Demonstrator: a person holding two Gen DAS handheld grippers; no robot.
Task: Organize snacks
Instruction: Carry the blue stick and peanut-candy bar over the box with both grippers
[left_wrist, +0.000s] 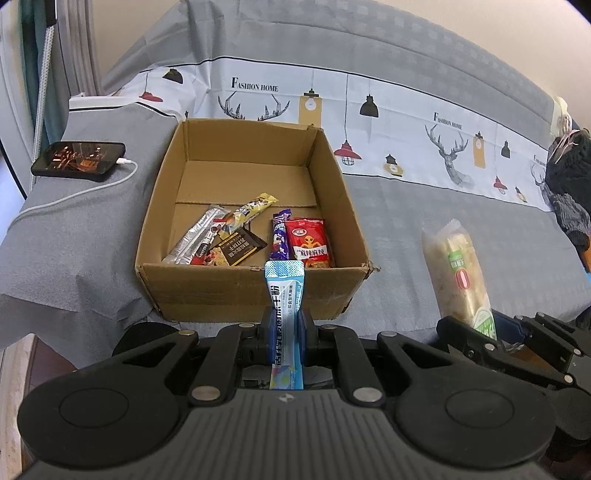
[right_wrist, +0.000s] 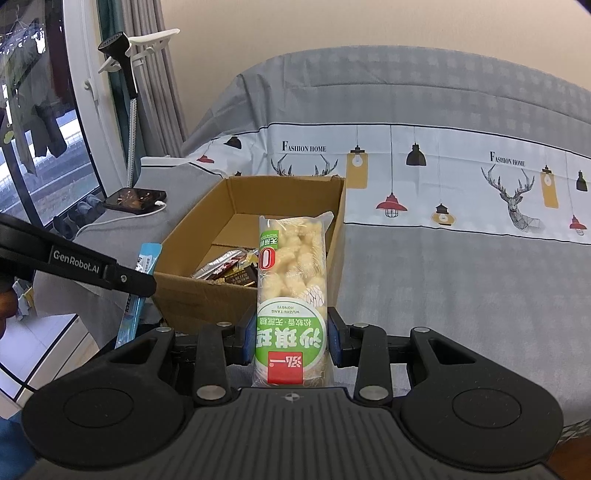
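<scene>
An open cardboard box (left_wrist: 258, 291) stands on a grey bed and holds several snacks, among them a red packet (left_wrist: 308, 242) and a silver bar (left_wrist: 195, 240). My left gripper (left_wrist: 284, 328) is shut on a light blue stick sachet (left_wrist: 284, 295), held upright just before the box's near wall. My right gripper (right_wrist: 291, 338) is shut on a long clear pack of pale puffed snack with a green label (right_wrist: 291, 280), held upright in front of the box (right_wrist: 184, 295). That pack also shows in the left wrist view (left_wrist: 458, 273), to the right of the box. The blue sachet shows in the right wrist view (right_wrist: 146, 258).
A black phone (left_wrist: 79, 158) on a white charging cable lies on the bedding left of the box. A white patterned sheet band (left_wrist: 406, 147) runs behind the box. A dark knitted garment (left_wrist: 569, 184) lies at the far right. A window and a garment steamer (right_wrist: 118, 51) stand at the left.
</scene>
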